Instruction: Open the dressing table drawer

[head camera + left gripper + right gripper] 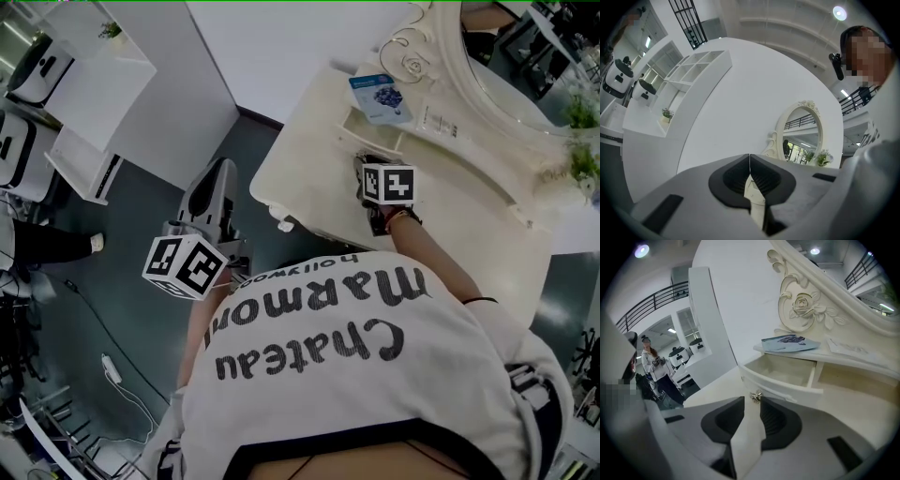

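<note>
L gripper view: left gripper (750, 158) jaws shut tight, nothing betw them; oval mirror (801, 133) at 2 o'clock.
R gripper view: right gripper (753, 401) jaws narrowly apart, drawer knob (756, 395) at their tips, contact unclear. Drawer (783, 386) stands pulled out at 12, blue packet (790, 342) on shelf above it.
Head view: dressing table (309, 169) at 1 o'clock; shirt (375, 403) reads "Chateau Marmont hollywood".

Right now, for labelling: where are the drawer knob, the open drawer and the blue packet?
drawer knob (756, 395), right gripper view, its centre.
open drawer (779, 385), right gripper view, its front panel.
blue packet (380, 97), head view, its printed face.
</note>
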`<state>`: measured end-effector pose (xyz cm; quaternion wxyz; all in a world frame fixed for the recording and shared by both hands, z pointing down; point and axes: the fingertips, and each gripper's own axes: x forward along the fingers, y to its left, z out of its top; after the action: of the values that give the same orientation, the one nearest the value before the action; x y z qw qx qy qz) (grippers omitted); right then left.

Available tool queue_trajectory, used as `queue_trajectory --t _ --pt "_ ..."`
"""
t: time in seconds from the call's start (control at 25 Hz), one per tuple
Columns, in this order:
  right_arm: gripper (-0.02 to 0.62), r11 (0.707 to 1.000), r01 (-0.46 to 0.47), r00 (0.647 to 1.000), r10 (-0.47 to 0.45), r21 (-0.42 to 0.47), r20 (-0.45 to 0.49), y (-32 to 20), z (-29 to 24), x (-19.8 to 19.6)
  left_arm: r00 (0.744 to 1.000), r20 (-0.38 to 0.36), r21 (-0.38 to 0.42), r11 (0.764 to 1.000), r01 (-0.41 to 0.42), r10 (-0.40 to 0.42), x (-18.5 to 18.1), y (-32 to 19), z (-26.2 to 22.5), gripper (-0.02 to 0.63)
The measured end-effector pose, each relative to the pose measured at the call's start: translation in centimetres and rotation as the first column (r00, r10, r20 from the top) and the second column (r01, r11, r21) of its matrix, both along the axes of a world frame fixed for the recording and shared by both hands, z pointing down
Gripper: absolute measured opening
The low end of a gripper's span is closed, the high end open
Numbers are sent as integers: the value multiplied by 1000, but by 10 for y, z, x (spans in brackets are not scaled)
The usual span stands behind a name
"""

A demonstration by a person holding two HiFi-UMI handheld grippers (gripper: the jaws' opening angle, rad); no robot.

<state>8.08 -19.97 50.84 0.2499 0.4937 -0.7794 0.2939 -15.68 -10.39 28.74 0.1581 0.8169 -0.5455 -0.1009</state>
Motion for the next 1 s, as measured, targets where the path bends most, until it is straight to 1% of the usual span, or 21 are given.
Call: queue_trajectory --t 0.16,0.28,0.44,0.56,0.64,0.76,0.92,1.0 --pt "104 1000 20 997 -21 5 70 16 -22 7 1000 3 -2 1000 2 -2 22 8 -4 23" --pt "103 999 35 989 -38 20 144 34 -46 19 1000 1 -8 1000 -18 18 50 20 -6 23" --pt "97 994 84 970 -97 71 221 57 -81 36 999 -6 -17 999 -32 31 89 35 -3 23" --pt "84 990 95 953 -119 101 278 77 -106 54 999 -6 -18 999 -47 47 119 49 -2 23" --pt "77 985 103 940 -142 140 310 91 -126 64 998 0 -8 998 -57 57 138 59 -5 23" --pt "63 962 119 929 -195 245 316 111 -162 77 998 11 20 998 -66 66 164 76 -14 23" --pt "51 899 120 900 -277 420 336 141 -207 91 998 36 41 998 -51 49 186 103 -17 23" --pt "49 875 107 896 -291 472 335 153 -218 100 999 41 41 998 -37 35 192 117 -14 23"
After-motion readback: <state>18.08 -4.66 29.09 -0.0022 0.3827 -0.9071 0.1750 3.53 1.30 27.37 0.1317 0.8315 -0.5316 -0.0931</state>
